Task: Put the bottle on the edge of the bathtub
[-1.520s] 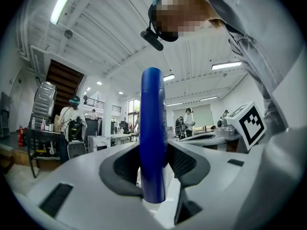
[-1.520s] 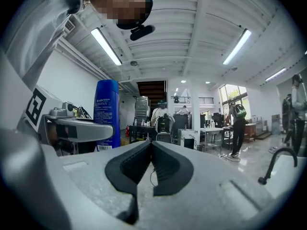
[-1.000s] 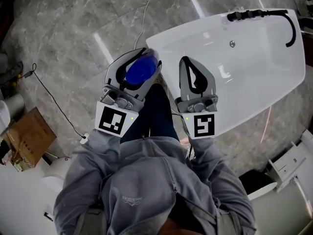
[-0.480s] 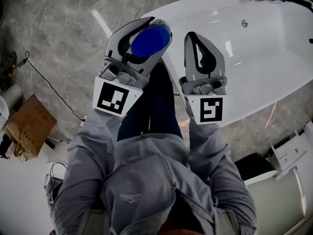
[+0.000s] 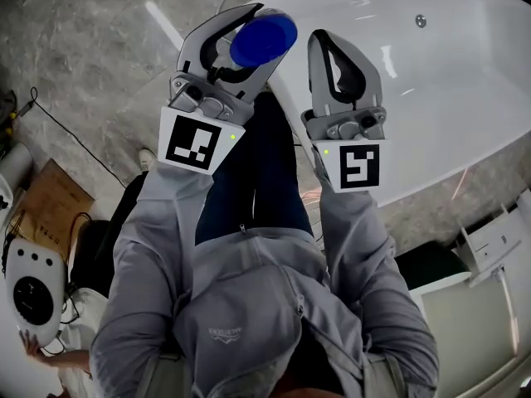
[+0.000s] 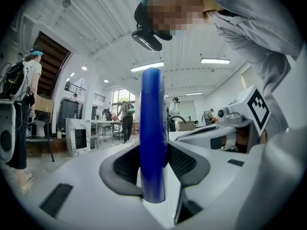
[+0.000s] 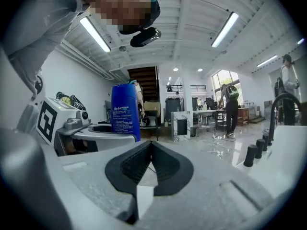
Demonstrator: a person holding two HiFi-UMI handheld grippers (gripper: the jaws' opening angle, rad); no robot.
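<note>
Now the blue bottle is up in the left tongs, at the tub's end

Standing by, I see the person in the grey hoodie (image 5: 241,305) leaning over the white bathtub (image 5: 465,81), a gripper in each hand, both stretched forward side by side.

The left gripper (image 5: 259,33) has its jaws partly apart and clamped on the blue bottle (image 6: 152,128). The dark pads press its two broad faces, low on the body. The bottle stands upright in that grip, with its rounded top well clear of the jaws. The right gripper view shows its wide face and a printed label.

Seen from above in the head view, the bottle is over the left end of the tub, about where the rim gives way to the grey marble floor (image 5: 83,48). Whether it touches the rim I can't tell, because the gripper's body hides its base.

The right gripper (image 7: 151,145) is just beside the left one and over the tub. Its jaws are brought together, the pads meet at the tips, and nothing is between them.

Black tap fittings (image 7: 254,152) stand along the tub's rim. A cardboard box (image 5: 50,210) and a thin black cable (image 5: 75,139) lie on the floor to the person's left, well apart from the tub.
</note>
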